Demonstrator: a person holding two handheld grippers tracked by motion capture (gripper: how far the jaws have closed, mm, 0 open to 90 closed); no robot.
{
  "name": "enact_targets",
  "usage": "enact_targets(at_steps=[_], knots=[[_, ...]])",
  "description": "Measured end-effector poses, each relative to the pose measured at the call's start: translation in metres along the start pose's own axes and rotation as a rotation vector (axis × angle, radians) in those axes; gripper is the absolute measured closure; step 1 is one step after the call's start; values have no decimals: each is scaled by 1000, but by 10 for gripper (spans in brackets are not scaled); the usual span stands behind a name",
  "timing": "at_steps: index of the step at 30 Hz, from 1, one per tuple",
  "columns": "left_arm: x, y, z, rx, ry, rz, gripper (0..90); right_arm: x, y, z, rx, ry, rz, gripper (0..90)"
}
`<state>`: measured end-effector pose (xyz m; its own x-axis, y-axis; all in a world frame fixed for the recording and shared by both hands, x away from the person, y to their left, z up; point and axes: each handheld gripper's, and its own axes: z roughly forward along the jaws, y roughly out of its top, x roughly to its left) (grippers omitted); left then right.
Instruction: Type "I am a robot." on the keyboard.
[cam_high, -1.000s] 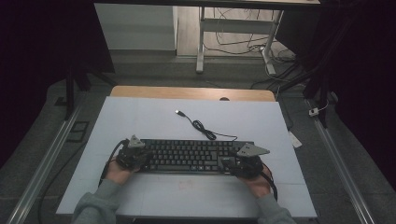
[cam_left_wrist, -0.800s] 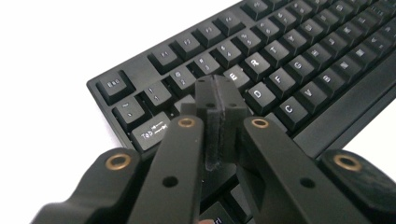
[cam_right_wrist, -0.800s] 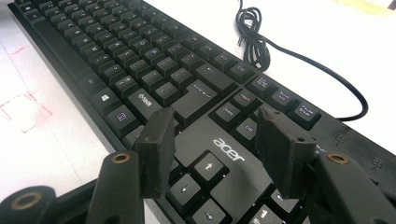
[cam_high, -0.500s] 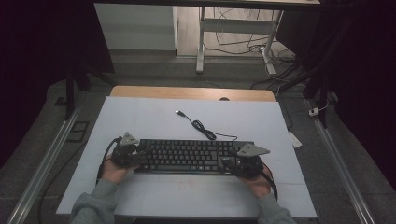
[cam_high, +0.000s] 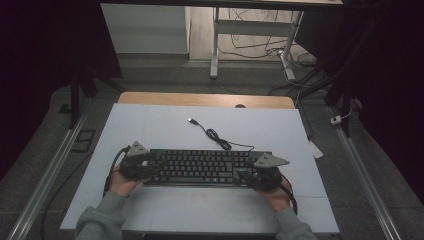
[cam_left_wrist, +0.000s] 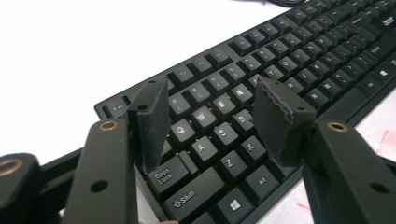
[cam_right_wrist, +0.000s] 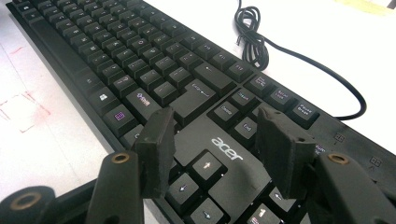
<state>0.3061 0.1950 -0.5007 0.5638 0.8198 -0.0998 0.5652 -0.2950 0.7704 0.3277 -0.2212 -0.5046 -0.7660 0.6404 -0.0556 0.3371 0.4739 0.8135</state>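
Tongs both gaping, gripping nothing: left tongs (cam_left_wrist: 210, 121), just been opening, over QWERTY keys; right tongs (cam_right_wrist: 215, 144) over the arrows. Keyboard (cam_high: 200, 166) sits at 6 o'clock on the desk (cam_high: 150, 125), looks placed; backing off remains.

The high view is dim, its corners sinking to black from nine through three o'clock. Both gripper views blow the table (cam_left_wrist: 93, 42) out to glaring white (overexposed toward twelve o'clock), while the near jaws are soft.
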Motion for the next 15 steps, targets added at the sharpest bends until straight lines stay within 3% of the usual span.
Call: enact_targets(at_steps=[15], knots=[[-15,5,-1,2,-46,45,423,0,0,0,0,0,-1,473]])
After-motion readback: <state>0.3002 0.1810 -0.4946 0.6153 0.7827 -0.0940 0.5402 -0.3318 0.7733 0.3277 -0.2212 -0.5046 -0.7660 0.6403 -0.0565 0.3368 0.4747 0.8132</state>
